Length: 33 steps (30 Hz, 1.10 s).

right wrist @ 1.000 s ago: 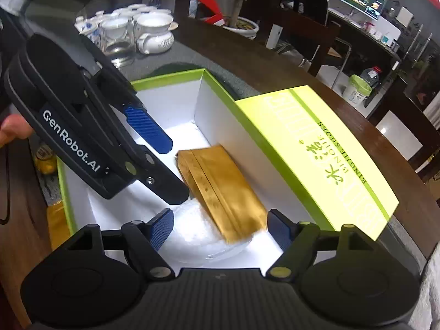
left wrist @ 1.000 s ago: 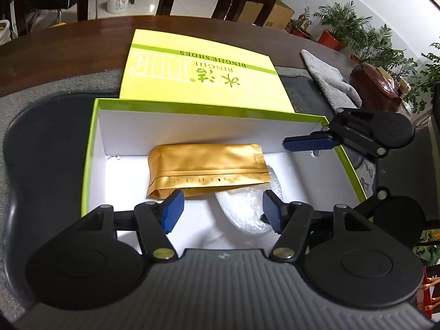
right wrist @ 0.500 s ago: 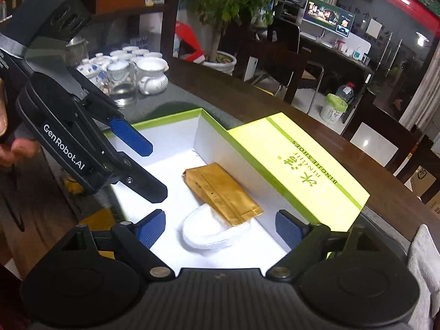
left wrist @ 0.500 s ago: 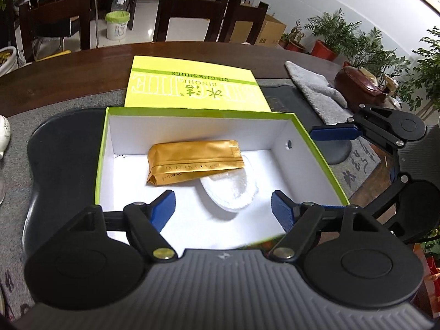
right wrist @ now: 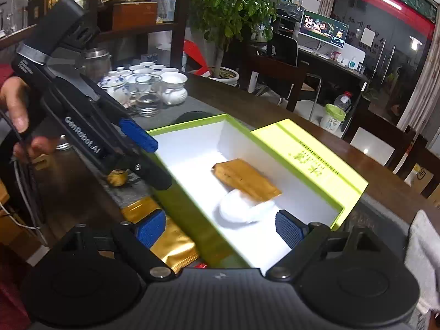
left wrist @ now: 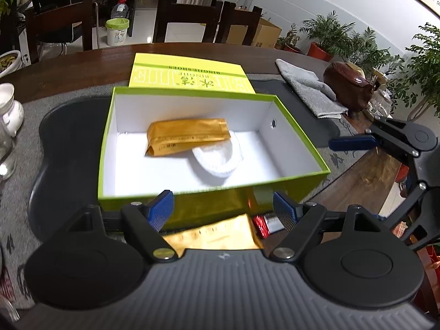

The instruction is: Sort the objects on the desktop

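Note:
An open green shoe box [left wrist: 299, 185] [right wrist: 339, 214] holds a gold foil pouch [left wrist: 187, 136] [right wrist: 246, 177] lying partly on a white round pad [left wrist: 217, 158] [right wrist: 239, 211]. Another gold pouch [left wrist: 214, 235] [right wrist: 167, 236] and a red battery [left wrist: 264, 224] lie on the mat in front of the box. My left gripper [left wrist: 222, 210] is open and empty above them, outside the box's near wall. My right gripper [right wrist: 220, 225] is open and empty at the box's right end. The left gripper also shows in the right wrist view [right wrist: 137, 134].
The box lid [left wrist: 189, 75] [right wrist: 310, 162] lies behind the box. A grey cloth [left wrist: 308, 90] and a brown pot [left wrist: 349, 85] sit at the right. Tea cups and glasses [right wrist: 145, 85] stand at the left. A small yellow object [right wrist: 117, 177] lies by the box.
Both grippers have pulled back and up out of the box, empty and open. The second gold pouch and the battery in front of the box have come into view.

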Available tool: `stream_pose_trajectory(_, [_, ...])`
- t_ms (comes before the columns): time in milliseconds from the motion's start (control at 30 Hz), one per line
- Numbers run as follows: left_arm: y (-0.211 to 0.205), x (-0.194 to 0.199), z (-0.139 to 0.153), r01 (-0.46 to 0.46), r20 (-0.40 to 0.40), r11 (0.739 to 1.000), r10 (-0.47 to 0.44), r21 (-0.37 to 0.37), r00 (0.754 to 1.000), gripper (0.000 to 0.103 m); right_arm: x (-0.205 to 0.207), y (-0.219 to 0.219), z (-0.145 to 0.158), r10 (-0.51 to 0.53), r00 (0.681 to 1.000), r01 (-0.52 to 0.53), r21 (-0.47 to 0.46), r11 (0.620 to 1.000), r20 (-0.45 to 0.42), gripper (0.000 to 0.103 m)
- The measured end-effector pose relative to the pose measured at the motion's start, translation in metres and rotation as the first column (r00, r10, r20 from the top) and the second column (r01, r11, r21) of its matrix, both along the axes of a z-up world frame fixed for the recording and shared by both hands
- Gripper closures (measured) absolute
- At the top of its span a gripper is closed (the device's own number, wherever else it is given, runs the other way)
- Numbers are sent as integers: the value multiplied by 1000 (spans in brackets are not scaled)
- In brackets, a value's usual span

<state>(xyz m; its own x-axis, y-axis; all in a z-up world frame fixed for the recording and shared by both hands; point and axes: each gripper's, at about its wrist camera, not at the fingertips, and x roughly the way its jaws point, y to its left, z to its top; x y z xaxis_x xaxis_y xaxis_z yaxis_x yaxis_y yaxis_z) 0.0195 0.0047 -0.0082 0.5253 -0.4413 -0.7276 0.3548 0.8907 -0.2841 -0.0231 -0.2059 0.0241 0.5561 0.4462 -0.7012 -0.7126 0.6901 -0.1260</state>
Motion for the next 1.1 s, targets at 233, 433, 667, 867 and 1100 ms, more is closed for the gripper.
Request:
stream_pose_trajectory(233, [8, -15, -20, -10, -51, 1000, 10, 10, 999, 24, -23, 10, -23, 45, 996, -44, 4, 999, -75, 14])
stream_pose_trajectory(433, [20, -17, -45, -49, -119, 998, 53, 34, 991, 24, -18, 29, -61, 63, 984, -64, -4, 998, -165, 14])
stream_pose_trajectory(667, [30, -12, -62, -81, -158, 996, 86, 40, 984, 24, -8, 46, -94, 48, 967, -49, 1, 999, -251, 14])
stream_pose_trajectory(867, [32, -7, -76, -85, -190, 995, 94, 53, 977, 24, -10, 55, -110, 41, 954, -44, -3, 999, -297, 14])
stream_pose_trajectory(1100, [38, -3, -88, -98, -214, 993, 109, 59, 971, 24, -30, 64, -104, 106, 945, -105, 20, 994, -309, 14])
